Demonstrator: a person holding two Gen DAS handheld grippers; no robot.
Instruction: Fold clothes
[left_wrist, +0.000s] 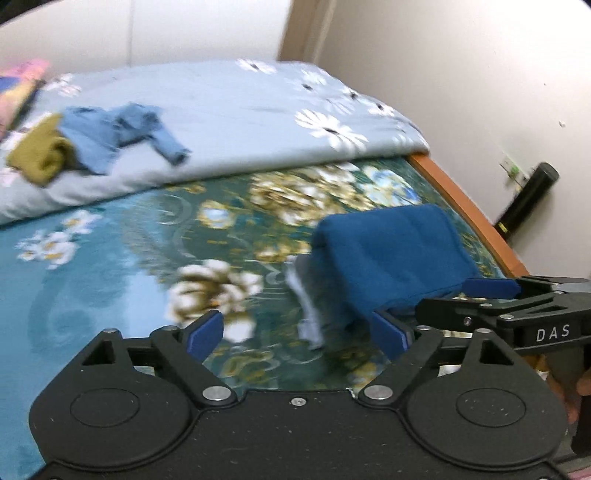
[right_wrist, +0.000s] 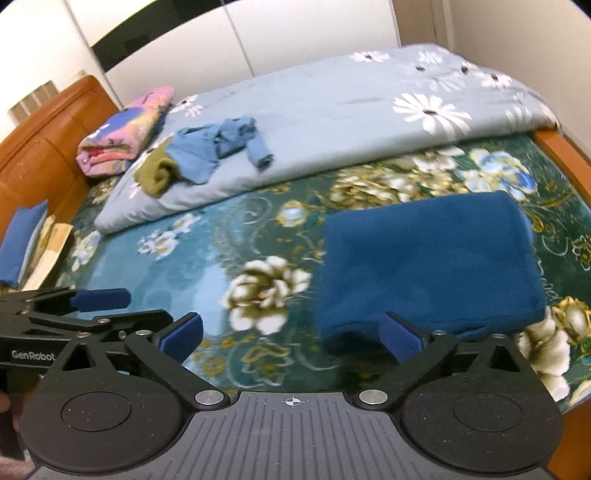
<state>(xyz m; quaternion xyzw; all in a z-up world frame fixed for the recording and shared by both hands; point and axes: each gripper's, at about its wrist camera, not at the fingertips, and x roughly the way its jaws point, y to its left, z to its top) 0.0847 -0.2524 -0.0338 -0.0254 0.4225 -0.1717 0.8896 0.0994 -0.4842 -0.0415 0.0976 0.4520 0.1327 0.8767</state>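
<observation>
Nearest the lens in the right wrist view, the right gripper (right_wrist: 291, 334) sits with its blue-padded jaws spread wide and nothing between them, one pad at the near hem of the folded dark blue fleece garment (right_wrist: 428, 266) low on the right of the frame; whether it touches is hard to say. The left gripper (left_wrist: 297, 332) is just as wide apart and empty in its own view, the same garment lying right of centre with a strip of pale grey cloth (left_wrist: 306, 306) poking out at its left edge. The fold looks finished, so the likely step is a last tidy or a reach for the next piece; a good move would press the near hem flat without dragging the stack across the teal floral bedspread (right_wrist: 207, 266). Next candidates wait in the upper left: the crumpled light blue denim shirt (right_wrist: 218, 147) and the olive green bundle (right_wrist: 157, 173), both on the pale grey daisy-print quilt (right_wrist: 332, 110). Open bedspread at centre frame gives room to work. The orange wooden bed frame (right_wrist: 561, 147) borders the right, close to the fleece.
</observation>
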